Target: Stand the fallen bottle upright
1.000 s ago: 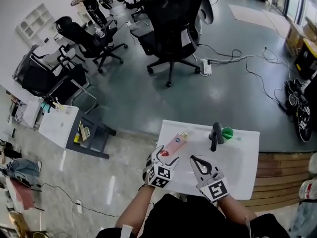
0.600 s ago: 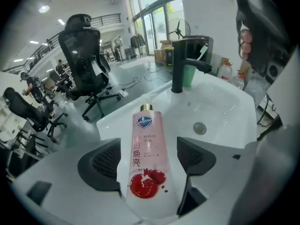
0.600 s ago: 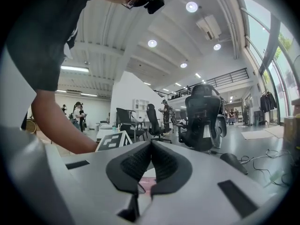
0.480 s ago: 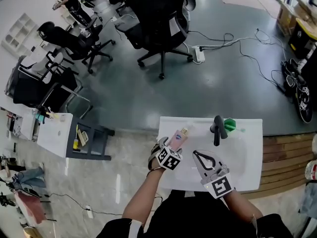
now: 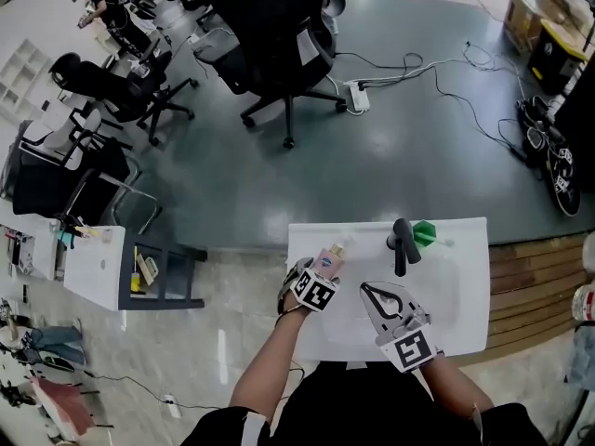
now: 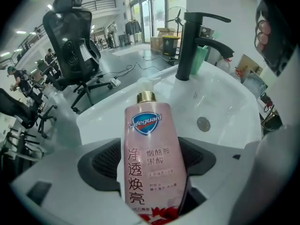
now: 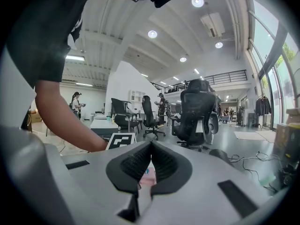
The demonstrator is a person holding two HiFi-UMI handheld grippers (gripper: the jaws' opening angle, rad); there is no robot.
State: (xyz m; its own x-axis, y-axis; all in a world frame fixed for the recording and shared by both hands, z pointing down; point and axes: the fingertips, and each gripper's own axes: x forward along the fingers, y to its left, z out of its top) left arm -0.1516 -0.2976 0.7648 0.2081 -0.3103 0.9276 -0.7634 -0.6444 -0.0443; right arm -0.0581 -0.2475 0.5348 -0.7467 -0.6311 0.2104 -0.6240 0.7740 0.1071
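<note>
My left gripper (image 5: 316, 282) has pushed forward from the near-left corner of the sink (image 5: 465, 291) onto the bottle (image 6: 150, 153). The right gripper (image 7: 150, 146) has hardly shifted. The left jaws are now closed round the bottle's lower body, a pad on each side. Its gold cap points away from me, along the sink's left rim. I can't tell whether it rests on the rim or is just clear of it. The right jaws are together at the tips and hold nothing. That gripper hangs over the near part of the basin, just beside the left one.

The main risk is the hold itself. The base sits deep in the gripper's throat, so when I swing the cap upward the gripper body will likely be under the base and stop it seating flat. The bottle is smooth plastic, so it could also pivot or slide between the pads as its weight comes over. The rim looks narrow. Set down off-centre, the bottle would probably tip into the basin towards the drain (image 6: 203, 123), or off the outer edge to the floor (image 5: 390, 156).

The sink is plain white, with a black faucet (image 5: 401, 245) at the back and a green cup (image 5: 425, 232) behind it. Around it is an open office with dark polished flooring, black chairs (image 5: 279, 26), trailing cables (image 5: 437, 68) and people at desks far off.
</note>
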